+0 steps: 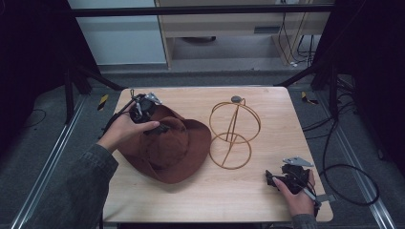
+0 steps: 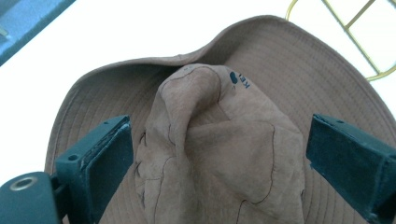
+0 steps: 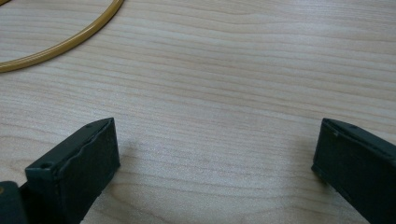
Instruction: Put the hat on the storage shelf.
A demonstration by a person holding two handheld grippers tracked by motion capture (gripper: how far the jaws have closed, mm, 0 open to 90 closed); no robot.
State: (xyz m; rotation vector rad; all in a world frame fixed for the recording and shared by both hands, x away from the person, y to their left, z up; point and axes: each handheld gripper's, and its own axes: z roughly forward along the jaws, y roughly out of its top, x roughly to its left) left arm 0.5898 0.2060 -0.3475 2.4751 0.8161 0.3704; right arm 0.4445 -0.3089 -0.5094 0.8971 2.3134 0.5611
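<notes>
Resting on the left half of the wooden table (image 1: 267, 102): a brown wide-brimmed hat (image 1: 188, 143), brim down, crown crumpled and folded in on itself. Hovering over that crown, the left gripper (image 1: 160, 128), jaws spread wide, one on each side of the soft peak and not clamped on the fabric; in the left gripper view, crown (image 2: 219, 154) between the two black pads (image 2: 105, 163), a small dark printed mark near its top. Standing just beside the hat's right edge, a gold wire hat stand (image 1: 234, 133) of two rings and a slanted rod. Sitting near the table's front right corner, well apart from the hat, the right gripper (image 1: 273, 180), jaws parted over bare wood, holding nothing.
</notes>
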